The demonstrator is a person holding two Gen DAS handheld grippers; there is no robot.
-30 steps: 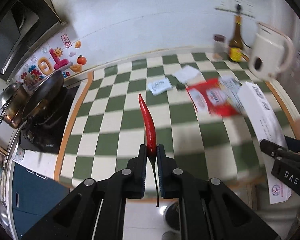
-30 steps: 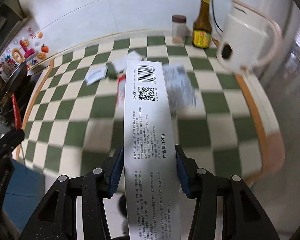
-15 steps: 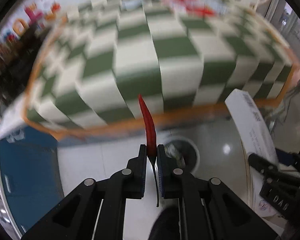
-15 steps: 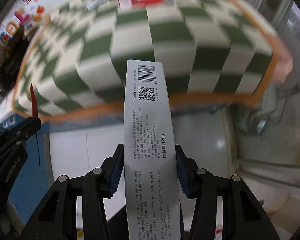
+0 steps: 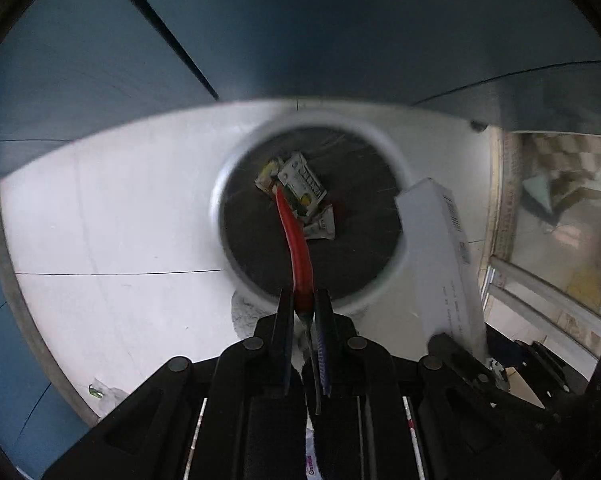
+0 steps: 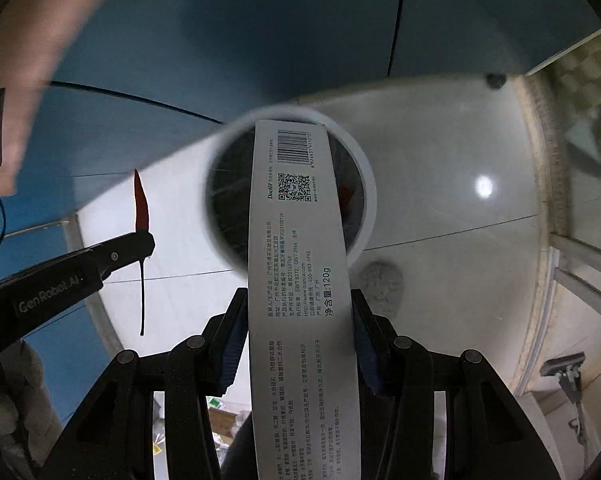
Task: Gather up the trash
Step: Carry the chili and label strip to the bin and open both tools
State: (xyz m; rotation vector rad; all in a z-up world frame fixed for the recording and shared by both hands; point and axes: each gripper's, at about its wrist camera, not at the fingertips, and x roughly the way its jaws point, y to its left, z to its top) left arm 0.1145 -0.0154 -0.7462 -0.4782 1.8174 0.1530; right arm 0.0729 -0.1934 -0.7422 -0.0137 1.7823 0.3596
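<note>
Glossy floor (image 5: 120,220), round bin (image 5: 312,220)

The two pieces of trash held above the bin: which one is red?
The chili pepper, pinched by its stem end in the left tool. The other piece, held in the right tool, is a long white printed box with a barcode.

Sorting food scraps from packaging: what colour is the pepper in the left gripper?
Red chili pepper, dark stem; clearest in the left wrist view.

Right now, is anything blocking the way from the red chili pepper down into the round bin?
Nothing visible does. The red chili pepper hangs over the open round white-rimmed bin, which holds only a few wrappers at the bottom.
</note>
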